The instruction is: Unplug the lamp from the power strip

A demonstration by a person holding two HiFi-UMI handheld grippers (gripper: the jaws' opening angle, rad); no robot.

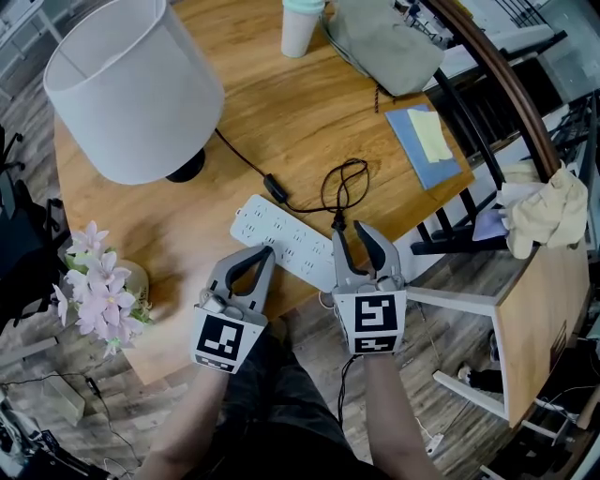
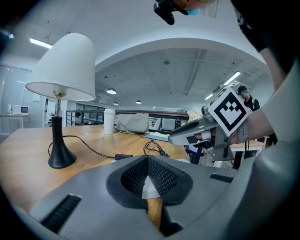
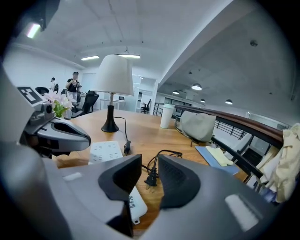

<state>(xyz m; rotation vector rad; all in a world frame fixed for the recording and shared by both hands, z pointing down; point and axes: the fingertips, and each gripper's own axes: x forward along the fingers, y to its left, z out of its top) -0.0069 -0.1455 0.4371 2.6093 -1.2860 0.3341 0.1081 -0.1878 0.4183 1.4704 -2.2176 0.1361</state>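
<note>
Plug (image 3: 151, 178) just ahead of right hand-held gripper (image 1: 349, 232).

In front of me was a wooden table (image 1: 281, 112). A lamp (image 1: 131, 84) with a white shade stood on it. A white power strip (image 1: 281, 239) lay flat near my edge. The lamp's black plug (image 1: 337, 223) lay on the wood just beside the strip. At the far side were a white cup (image 1: 300, 28), a grey bag (image 1: 384, 42) and a blue notebook (image 1: 427, 150). Pink flowers (image 1: 98, 286) sat at the left edge.
</note>
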